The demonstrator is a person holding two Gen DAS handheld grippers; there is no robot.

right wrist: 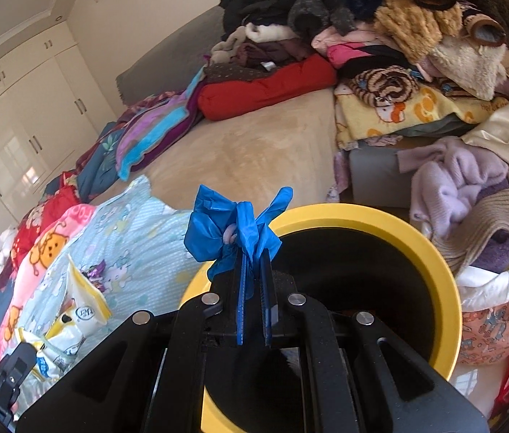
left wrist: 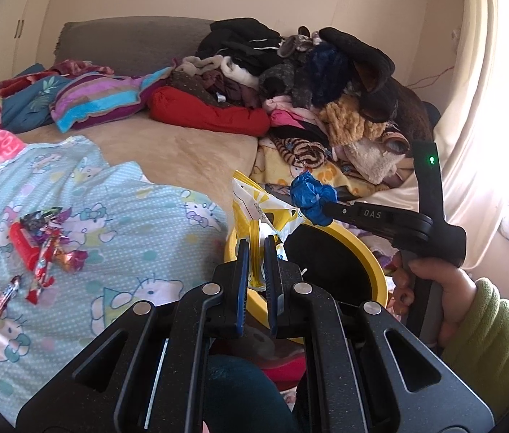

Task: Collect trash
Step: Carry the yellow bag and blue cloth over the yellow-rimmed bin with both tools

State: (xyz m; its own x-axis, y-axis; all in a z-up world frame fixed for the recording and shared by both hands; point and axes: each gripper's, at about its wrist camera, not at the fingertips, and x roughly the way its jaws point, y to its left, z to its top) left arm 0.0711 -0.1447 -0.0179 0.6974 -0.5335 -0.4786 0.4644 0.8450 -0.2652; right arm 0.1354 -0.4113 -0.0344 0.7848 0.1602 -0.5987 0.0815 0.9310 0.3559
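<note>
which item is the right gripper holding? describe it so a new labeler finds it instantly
Find the yellow-rimmed bin beside the bed. At its near-left rim the right gripper is shut on a crumpled blue plastic piece. It is solid glossy blue, unlike the yellow-and-white printed wrapper in the left gripper.

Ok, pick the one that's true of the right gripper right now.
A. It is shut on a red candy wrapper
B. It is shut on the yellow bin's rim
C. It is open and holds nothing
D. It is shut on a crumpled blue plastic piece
D: the right gripper has its jaws closed on the crumpled blue plastic, held just over the near rim of the yellow bin.
</note>
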